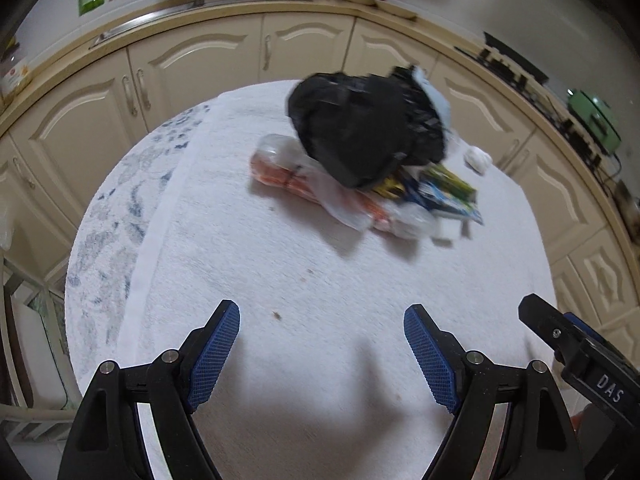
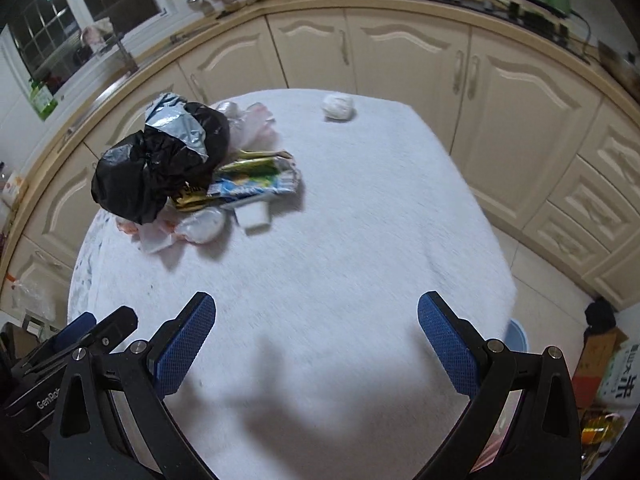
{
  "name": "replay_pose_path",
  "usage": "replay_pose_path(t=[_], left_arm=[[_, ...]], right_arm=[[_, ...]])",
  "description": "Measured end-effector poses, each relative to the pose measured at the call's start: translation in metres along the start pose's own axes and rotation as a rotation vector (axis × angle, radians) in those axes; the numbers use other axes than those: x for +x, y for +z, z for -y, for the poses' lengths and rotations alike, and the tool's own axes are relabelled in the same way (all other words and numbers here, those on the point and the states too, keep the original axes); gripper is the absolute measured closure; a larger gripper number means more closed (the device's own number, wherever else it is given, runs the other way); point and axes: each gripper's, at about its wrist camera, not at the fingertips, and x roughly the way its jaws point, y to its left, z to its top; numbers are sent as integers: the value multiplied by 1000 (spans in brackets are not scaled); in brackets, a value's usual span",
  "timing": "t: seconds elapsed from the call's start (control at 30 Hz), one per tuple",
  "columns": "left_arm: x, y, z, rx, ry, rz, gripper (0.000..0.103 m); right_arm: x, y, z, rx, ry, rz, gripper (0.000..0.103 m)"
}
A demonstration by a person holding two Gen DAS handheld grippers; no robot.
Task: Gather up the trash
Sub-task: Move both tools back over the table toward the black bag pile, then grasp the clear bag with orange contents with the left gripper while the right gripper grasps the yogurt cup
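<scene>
Beyond both pairs of tongs, toward the cabinet side of the white-clothed worktop [image 2: 360, 240], lies the heap of trash, anchored by a crumpled black plastic bag [image 2: 160, 164].

From the left tongs [image 1: 322, 344] the black plastic bag [image 1: 360, 128] sits ahead and a little to the right; the right tongs [image 2: 316, 336] see it ahead and well to the left. Both pairs stand wide open and hold nothing, hovering over bare cloth at the near side of the worktop, well apart from the heap.

Against the bag's near side rest clear wrappers with orange print [image 1: 292, 176], a flattened green and blue carton [image 2: 260, 180] and a small white cup [image 2: 254, 214] on its side. The wrappers' long axis runs slantwise across the left view, from the bag's left down to the right. A balled white tissue [image 2: 338, 107] lies alone, well to the right of the bag.

By my reckoning the left tongs are better lined up with the heap, while the tissue falls more naturally to the right tongs.
</scene>
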Motion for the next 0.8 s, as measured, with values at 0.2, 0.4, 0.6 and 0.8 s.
replay_pose_path(t=[0.2,0.4,0.6,0.8], left_arm=[[27,29,-24,-116,-25,-49,23],[54,57,-29,-207,-63,-96,23],[79,76,-21,-246,-80,-129,23],[104,94,-26,-365,-66,-129,19]], right_arm=[[44,33,-25,-41,-15,-59,2],[78,51,-34,-54,-21,-122,6],[94,65,-27,-31,-13,-139,15],[103,67,-27,-34,7,-148,29]])
